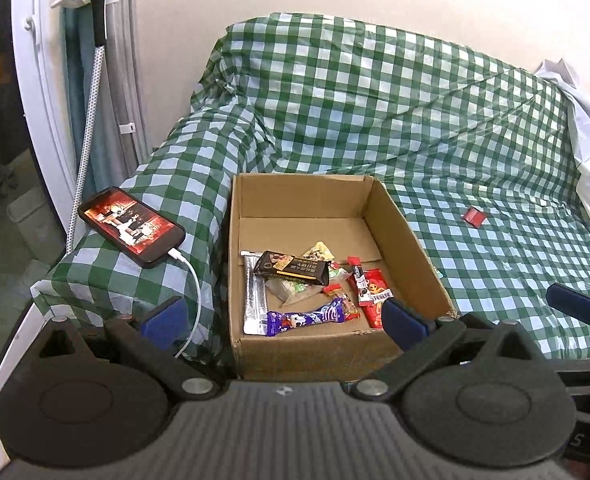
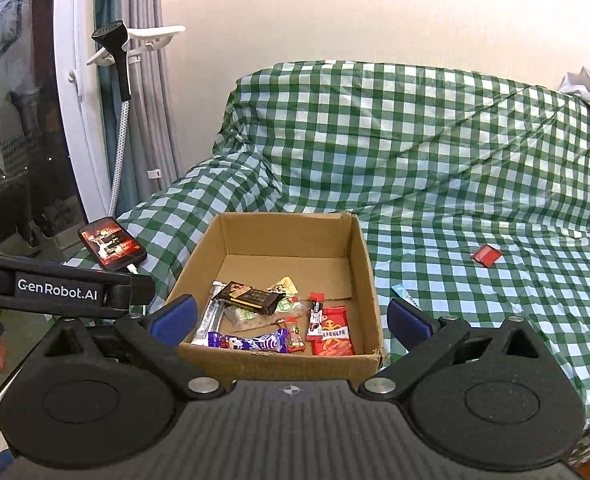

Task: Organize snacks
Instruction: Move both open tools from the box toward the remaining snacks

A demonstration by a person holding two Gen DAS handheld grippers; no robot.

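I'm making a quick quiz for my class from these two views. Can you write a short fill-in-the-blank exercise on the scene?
1. The snacks lie inside a ____ box.
2. The phone rests on the armrest with a ____ cable plugged in.
3. The sofa cover has a green and white ____ pattern.
4. The small red packet lies ____ the box.

Missing words: cardboard; white; checked; outside

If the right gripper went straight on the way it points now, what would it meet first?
Most likely the cardboard box. The right gripper is open and empty, and its line runs over the near wall toward the snacks inside. Depth is hard to judge.
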